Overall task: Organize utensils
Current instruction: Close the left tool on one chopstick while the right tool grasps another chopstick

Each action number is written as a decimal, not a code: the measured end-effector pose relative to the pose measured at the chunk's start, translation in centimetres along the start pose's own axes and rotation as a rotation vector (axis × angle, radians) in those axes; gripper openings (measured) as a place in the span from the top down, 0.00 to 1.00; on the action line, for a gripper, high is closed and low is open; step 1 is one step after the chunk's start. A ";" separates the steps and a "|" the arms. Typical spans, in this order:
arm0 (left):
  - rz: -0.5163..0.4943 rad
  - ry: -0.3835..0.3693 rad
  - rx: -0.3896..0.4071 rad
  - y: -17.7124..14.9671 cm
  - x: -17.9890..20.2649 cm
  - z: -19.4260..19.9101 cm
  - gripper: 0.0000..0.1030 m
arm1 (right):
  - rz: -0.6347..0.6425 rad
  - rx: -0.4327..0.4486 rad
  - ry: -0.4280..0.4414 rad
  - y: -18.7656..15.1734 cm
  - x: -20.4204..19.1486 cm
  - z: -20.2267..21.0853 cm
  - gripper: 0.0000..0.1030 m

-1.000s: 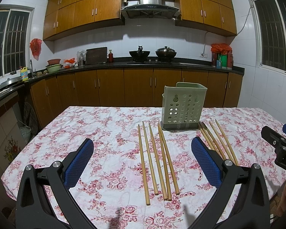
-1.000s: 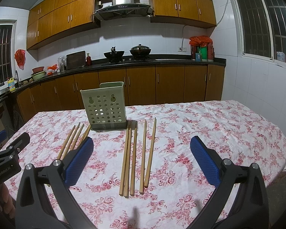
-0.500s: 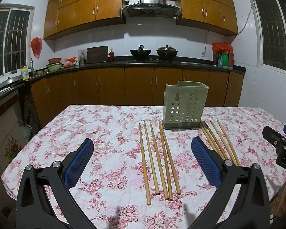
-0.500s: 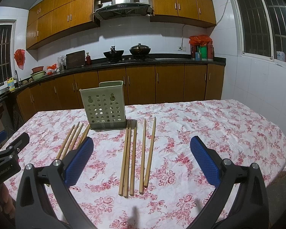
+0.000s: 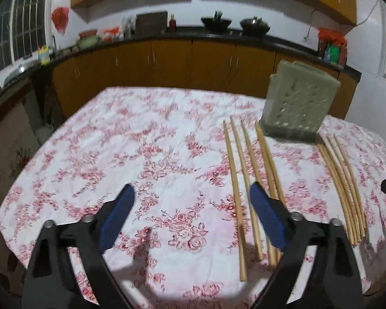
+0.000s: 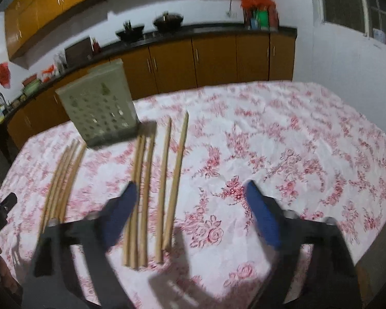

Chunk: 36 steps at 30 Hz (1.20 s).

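Nothing is sorted yet: all chopsticks (image 5: 247, 180) lie on the desk (image 5: 115, 154) beside the holder (image 5: 298, 105), both claws (image 5: 190, 216) (image 6: 190, 213) empty, jaws just narrowing, still apart.

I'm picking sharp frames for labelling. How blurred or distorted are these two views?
Left wrist view: mild motion blur, green holder holes smeared, chopsticks still countable; fisheye bends the counter. Right wrist view: heavier blur, right gripper fingers ghosted, holder soft, gripper shadows on the tablecloth.
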<state>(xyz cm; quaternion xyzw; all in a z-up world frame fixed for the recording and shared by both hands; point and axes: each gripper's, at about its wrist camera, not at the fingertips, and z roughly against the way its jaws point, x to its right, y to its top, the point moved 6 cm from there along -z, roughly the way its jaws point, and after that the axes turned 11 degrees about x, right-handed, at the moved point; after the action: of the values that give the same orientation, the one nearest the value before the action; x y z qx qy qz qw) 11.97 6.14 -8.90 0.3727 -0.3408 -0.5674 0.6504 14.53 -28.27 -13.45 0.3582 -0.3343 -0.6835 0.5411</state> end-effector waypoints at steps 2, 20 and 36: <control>0.002 -0.009 -0.034 -0.3 0.0 -1.0 0.26 | 0.004 -0.053 0.010 -0.3 -0.1 -1.7 0.48; -0.039 -0.147 -0.167 -1.8 3.3 -4.9 0.67 | 0.061 -0.140 -0.028 -1.3 -0.4 -6.7 0.89; -0.123 -0.160 -0.202 -2.4 4.0 -4.9 0.92 | 0.046 -0.147 0.011 -1.5 -0.6 -6.5 0.91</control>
<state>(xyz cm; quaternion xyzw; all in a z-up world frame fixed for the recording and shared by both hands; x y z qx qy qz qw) 15.56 2.45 -13.35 0.2787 -0.3093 -0.6656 0.6194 19.38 -27.85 -18.02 0.3134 -0.2884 -0.6916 0.5834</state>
